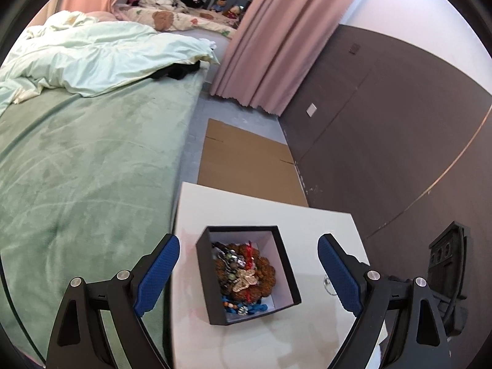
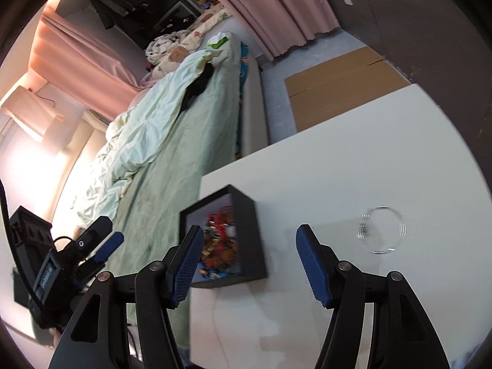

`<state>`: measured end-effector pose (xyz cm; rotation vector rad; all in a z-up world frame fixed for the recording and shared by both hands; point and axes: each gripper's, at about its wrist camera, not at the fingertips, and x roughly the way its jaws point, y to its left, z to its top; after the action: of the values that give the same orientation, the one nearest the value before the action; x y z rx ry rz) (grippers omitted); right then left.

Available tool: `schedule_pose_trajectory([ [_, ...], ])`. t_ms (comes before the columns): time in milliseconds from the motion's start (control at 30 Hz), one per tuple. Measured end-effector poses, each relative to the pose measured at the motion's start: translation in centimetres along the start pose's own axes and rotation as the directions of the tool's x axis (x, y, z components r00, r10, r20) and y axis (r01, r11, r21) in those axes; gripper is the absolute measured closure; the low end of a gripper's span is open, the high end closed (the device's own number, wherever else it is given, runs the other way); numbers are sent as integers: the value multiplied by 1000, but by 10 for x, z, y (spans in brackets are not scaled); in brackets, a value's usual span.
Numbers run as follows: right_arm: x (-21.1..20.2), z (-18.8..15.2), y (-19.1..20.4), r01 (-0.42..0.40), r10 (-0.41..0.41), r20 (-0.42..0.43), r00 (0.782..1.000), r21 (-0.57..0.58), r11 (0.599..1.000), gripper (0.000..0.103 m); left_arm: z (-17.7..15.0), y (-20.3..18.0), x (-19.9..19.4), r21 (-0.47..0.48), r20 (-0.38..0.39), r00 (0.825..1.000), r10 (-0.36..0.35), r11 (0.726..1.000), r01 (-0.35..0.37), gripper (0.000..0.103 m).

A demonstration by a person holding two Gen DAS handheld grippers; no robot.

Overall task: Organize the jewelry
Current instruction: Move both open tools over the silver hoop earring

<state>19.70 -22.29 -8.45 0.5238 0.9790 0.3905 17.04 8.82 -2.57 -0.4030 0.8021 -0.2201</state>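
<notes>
Blue ribbed pads line both claws, and each stands spread wide with nothing between its fingers. The left claw (image 1: 248, 269) hovers directly over the black box (image 1: 246, 272), its pads flanking the box's two sides without touching. The right claw (image 2: 249, 258) hangs over bare white table (image 2: 353, 160), with the box just to its left and the wire bangle (image 2: 381, 229) a little off to its right.

Inside the box lies a heap of jewelry (image 1: 243, 276): brown beads, blue beads, red thread and a pale butterfly piece on top, all tangled together. The bangle lies alone, flat on the table, well apart from the box.

That bangle looks light, thin and springy, several fine loops of wire; it would likely slip or deform under a hard squeeze, so a gentle pinch across the rim at one point seems best. Lying flat, it offers little to get under. The box looks stiff card and could be gripped by one wall.

Beyond the table are a green bed (image 1: 92, 169) and flattened cardboard (image 1: 246, 160) on the floor.
</notes>
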Motion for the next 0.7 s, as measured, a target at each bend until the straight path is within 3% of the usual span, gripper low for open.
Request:
schedule_pose_trajectory([
  [267, -20, 1, -35, 34, -34, -45, 998, 3, 999, 38, -11, -32, 11, 105, -28, 999, -16, 994, 19, 12],
  [333, -22, 0, -43, 41, -41, -68, 997, 8, 999, 11, -16, -44, 17, 155, -34, 999, -13, 988, 18, 12],
  [367, -25, 0, -46, 45, -44, -63, 997, 11, 999, 7, -18, -49, 20, 172, -41, 999, -11, 985, 18, 12],
  [500, -36, 3, -60, 62, -61, -42, 997, 33, 997, 6, -29, -70, 35, 232, -78, 997, -12, 972, 29, 12],
  [700, -49, 6, -91, 156, -152, -43, 987, 110, 982, 6, -42, -101, 60, 316, -155, 987, -33, 945, 81, 26],
])
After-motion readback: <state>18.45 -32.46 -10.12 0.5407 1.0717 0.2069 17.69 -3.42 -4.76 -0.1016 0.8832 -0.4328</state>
